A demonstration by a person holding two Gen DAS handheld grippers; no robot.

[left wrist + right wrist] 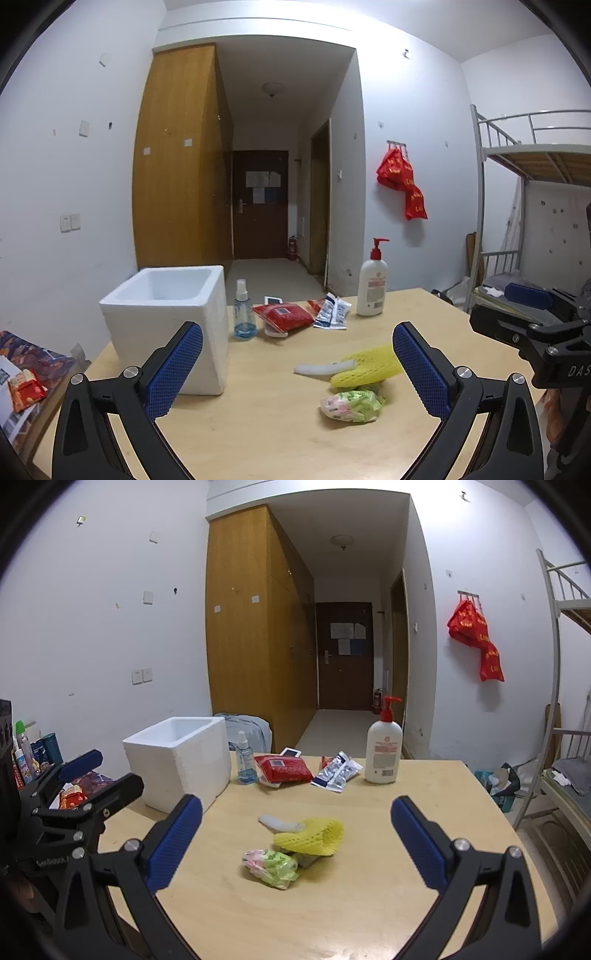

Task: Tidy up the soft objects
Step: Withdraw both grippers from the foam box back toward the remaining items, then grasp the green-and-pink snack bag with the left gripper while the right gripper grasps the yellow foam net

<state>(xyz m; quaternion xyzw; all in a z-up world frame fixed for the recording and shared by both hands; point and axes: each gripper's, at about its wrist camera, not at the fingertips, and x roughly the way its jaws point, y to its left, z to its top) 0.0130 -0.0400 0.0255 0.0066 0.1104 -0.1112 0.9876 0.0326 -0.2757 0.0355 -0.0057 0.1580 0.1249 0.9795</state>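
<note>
Both tools, left [297, 367] and right [295, 843], gape wide, empty, above the table [369, 904]

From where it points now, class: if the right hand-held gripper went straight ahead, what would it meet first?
Probably the yellow foam net, which lies mid-table between the open fingers of the right hand-held gripper, with the green packet just nearer and lower. Depth is uncertain; aimed higher, it could pass over both.

Left gripper [297, 363] jaws spread wide — right gripper [295, 842] likewise, both level, side by side.
</note>
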